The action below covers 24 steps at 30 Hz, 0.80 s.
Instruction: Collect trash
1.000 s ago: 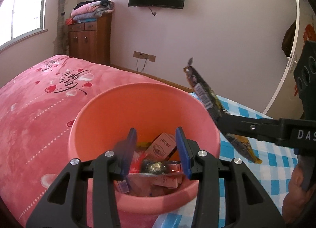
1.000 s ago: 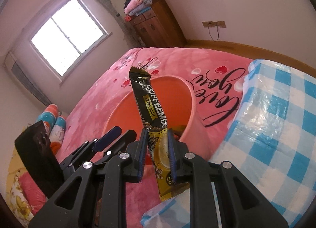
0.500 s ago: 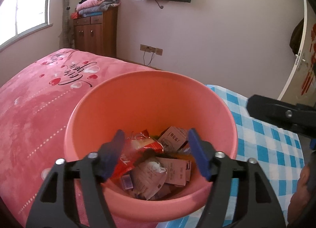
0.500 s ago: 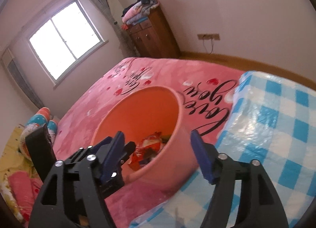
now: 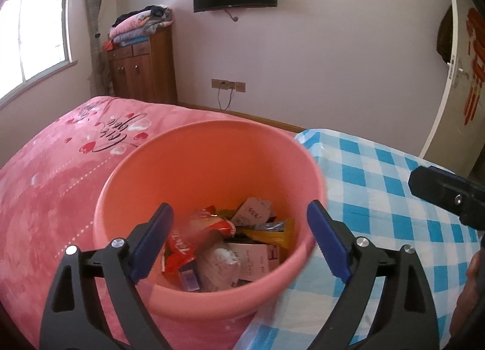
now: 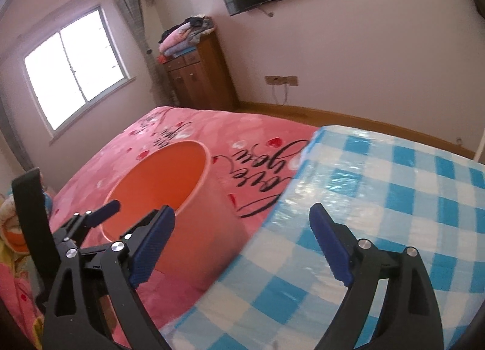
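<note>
While both claws stand spread wide and hold nothing, the left claw [image 5: 239, 239] hovers just over the near rim of the salmon-pink plastic bucket [image 5: 212, 149], and the right claw [image 6: 242, 243] points past the bucket's outer wall toward the blue-and-white checked plastic cloth [image 6: 394, 186] on the surface. Down in the bucket lies the collected trash: a red snack wrapper [image 5: 194, 240], a yellow sachet [image 5: 272, 233], a white carton [image 5: 253, 259] and a crumpled white wad [image 5: 219, 265]. Such litter looks light, thin and crinkly; foil may slip, so a pinch across a flat edge or seam seems best. The bucket sits on the pink heart-print blanket [image 5: 54, 174] of the bed, touching the cloth's edge. No loose trash shows on the cloth in either view
</note>
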Motion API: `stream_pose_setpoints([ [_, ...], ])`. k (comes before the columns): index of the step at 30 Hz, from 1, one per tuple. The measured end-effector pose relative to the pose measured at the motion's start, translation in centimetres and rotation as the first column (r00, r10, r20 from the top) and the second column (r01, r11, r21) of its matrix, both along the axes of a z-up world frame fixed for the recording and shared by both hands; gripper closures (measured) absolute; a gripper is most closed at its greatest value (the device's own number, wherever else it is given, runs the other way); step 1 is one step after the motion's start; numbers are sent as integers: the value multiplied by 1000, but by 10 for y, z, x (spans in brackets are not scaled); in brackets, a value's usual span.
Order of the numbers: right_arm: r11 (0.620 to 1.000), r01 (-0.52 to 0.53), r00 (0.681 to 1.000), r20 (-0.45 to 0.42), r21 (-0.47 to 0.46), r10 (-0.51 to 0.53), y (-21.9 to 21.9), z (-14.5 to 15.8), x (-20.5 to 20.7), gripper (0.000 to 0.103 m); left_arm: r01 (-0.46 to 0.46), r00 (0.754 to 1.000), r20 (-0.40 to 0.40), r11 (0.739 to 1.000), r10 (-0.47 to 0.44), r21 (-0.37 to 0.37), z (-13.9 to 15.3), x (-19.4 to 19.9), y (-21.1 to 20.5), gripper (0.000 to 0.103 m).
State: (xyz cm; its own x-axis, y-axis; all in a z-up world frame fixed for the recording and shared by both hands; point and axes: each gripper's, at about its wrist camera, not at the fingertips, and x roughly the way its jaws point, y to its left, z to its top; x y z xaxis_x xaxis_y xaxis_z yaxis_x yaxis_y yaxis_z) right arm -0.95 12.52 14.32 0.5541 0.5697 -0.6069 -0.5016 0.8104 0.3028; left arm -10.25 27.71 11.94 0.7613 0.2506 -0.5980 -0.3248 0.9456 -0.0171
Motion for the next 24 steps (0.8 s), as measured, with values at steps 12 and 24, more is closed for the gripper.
stream_pose_setpoints([
  [12,987,158,987,46,-34,-157,-78,-4,-18,14,95,995,36,995,-96,23,9,5,-59,6],
  [24,945,317,945,109,-77,-308,-151,-10,-48,11,201,979,41,979,-202,19,6,6,-123,5],
])
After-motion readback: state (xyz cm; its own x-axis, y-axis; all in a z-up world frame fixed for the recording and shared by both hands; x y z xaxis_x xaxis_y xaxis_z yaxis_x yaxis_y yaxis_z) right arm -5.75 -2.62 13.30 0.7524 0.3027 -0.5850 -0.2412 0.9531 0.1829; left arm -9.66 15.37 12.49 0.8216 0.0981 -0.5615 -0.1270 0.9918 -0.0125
